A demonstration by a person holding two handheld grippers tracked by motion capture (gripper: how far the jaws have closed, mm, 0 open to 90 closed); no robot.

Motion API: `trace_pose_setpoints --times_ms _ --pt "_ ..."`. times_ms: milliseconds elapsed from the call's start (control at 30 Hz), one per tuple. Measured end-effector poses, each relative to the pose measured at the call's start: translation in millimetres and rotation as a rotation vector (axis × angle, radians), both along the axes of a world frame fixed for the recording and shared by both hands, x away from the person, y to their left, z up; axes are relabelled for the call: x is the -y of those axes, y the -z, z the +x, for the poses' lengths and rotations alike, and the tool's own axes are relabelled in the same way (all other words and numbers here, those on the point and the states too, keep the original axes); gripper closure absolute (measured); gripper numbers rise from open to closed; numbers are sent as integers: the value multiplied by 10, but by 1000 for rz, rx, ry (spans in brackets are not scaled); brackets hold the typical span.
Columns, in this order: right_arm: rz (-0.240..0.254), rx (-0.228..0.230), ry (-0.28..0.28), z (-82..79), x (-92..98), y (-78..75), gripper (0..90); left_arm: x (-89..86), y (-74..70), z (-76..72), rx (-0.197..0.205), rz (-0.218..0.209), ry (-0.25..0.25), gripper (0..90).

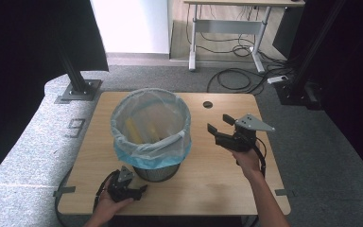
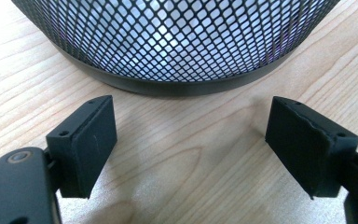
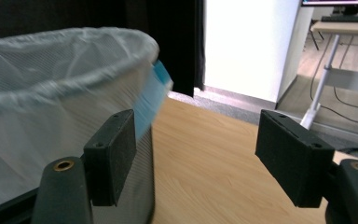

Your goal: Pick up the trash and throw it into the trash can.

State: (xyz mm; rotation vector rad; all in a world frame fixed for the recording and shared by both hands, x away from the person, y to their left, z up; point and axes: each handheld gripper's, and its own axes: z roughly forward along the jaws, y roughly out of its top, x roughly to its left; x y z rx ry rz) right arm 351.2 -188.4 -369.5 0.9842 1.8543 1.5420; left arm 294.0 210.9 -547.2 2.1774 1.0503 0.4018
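A black mesh waste bin (image 1: 157, 171) lined with a pale blue plastic bag (image 1: 151, 149) stands on the wooden table (image 1: 217, 170); something yellow lies inside it. My left gripper (image 1: 133, 191) rests on the table just in front of the bin's base (image 2: 177, 86), jaws open with bare wood between them. My right gripper (image 1: 220, 124) hovers to the right of the bin at rim height, pointing toward it, jaws open and empty. In the right gripper view the bag's rim (image 3: 74, 51) and its blue folded edge (image 3: 156, 88) lie just beyond the left pad (image 3: 114, 154).
A small dark round hole (image 1: 208, 104) sits near the table's far edge. Black frame posts (image 1: 78, 75) stand at the back left and right. A desk (image 1: 227, 28) and loose cables (image 1: 236, 78) lie on the floor beyond.
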Motion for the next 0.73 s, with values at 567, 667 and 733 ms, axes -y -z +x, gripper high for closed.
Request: trace_pose_setpoints --times_ms 567,667,733 --pt "-45 -106 64 101 326 458 285 2 1 -2 2 0 -3 163" --pt "-46 -106 62 107 323 467 285 1 1 -2 1 0 -3 163" --pt "-50 -108 60 111 318 485 285 2 1 -2 2 -1 -3 163"
